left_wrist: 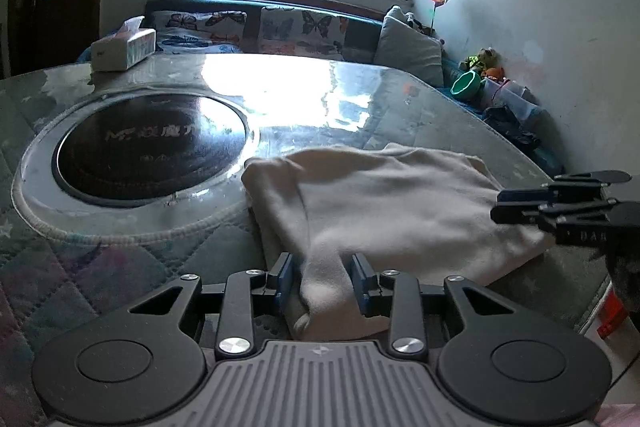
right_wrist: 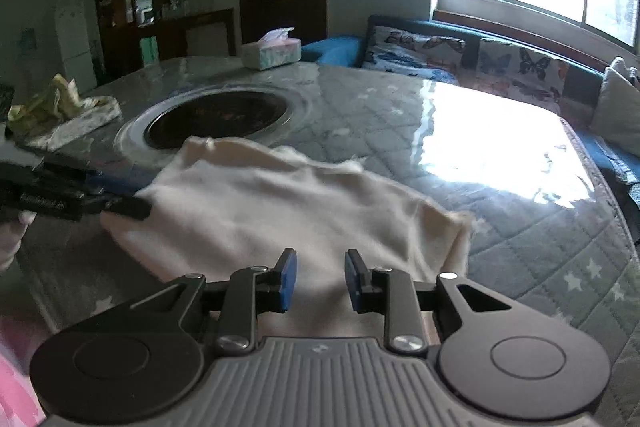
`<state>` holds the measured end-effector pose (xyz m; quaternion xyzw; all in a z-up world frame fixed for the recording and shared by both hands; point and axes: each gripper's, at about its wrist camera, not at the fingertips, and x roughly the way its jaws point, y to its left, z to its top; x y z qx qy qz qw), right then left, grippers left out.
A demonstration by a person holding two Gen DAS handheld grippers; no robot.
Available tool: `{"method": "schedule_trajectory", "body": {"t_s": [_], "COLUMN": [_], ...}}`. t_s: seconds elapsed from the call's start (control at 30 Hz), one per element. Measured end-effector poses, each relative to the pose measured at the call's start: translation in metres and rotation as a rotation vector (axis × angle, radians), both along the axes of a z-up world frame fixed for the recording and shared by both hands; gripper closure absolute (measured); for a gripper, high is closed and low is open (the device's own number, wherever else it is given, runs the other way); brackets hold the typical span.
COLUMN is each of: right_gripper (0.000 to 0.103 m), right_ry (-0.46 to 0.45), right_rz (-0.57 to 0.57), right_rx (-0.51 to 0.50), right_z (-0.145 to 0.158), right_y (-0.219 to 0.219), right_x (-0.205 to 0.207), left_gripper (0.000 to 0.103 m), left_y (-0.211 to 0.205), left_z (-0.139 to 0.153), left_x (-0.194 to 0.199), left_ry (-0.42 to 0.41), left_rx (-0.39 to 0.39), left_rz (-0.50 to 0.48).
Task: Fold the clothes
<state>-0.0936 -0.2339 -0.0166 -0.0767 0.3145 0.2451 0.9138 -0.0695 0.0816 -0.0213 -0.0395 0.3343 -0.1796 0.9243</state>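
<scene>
A cream garment (left_wrist: 384, 211) lies folded on the quilted table near its front edge; it also shows in the right wrist view (right_wrist: 280, 211). My left gripper (left_wrist: 323, 281) is open, its blue pads on either side of a raised fold at the garment's near left corner. My right gripper (right_wrist: 320, 277) is open over the garment's near edge with cloth between and below the pads. In the left wrist view the right gripper (left_wrist: 520, 207) reaches in from the right over the cloth's right edge. In the right wrist view the left gripper (right_wrist: 120, 205) sits at the cloth's left edge.
A round black cooktop (left_wrist: 152, 143) is set into the table (left_wrist: 120, 259) behind the garment. A tissue box (left_wrist: 122, 49) stands at the far edge. A crumpled patterned cloth (right_wrist: 60, 111) lies at the far left. A sofa with butterfly cushions (left_wrist: 300, 27) runs under the window.
</scene>
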Motion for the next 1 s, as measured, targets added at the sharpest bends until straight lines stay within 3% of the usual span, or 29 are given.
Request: {"method": "schedule_trajectory", "body": {"t_s": [0.27, 0.53, 0.67, 1.0], "right_gripper": [0.078, 0.078, 0.077, 0.075], "right_ry": [0.048, 0.007, 0.062, 0.069], "right_rz": [-0.064, -0.071, -0.125, -0.143], "right_rx": [0.015, -0.003, 0.020, 0.032], "right_z": [-0.011, 0.001, -0.014, -0.015], "right_y": [-0.018, -0.016, -0.025, -0.027], "right_x": [0.028, 0.054, 0.078, 0.077], "left_gripper": [0.069, 0.069, 0.069, 0.069], "left_y": [0.003, 0.003, -0.003, -0.002], "left_z": [0.006, 0.019, 0.014, 0.001], "left_x": [0.004, 0.011, 0.018, 0.027], "left_ry": [-0.002, -0.041, -0.032, 0.011], "left_rx": [0.000, -0.003, 0.008, 0.008], "left_rz": [0.017, 0.014, 0.000, -0.001]}}
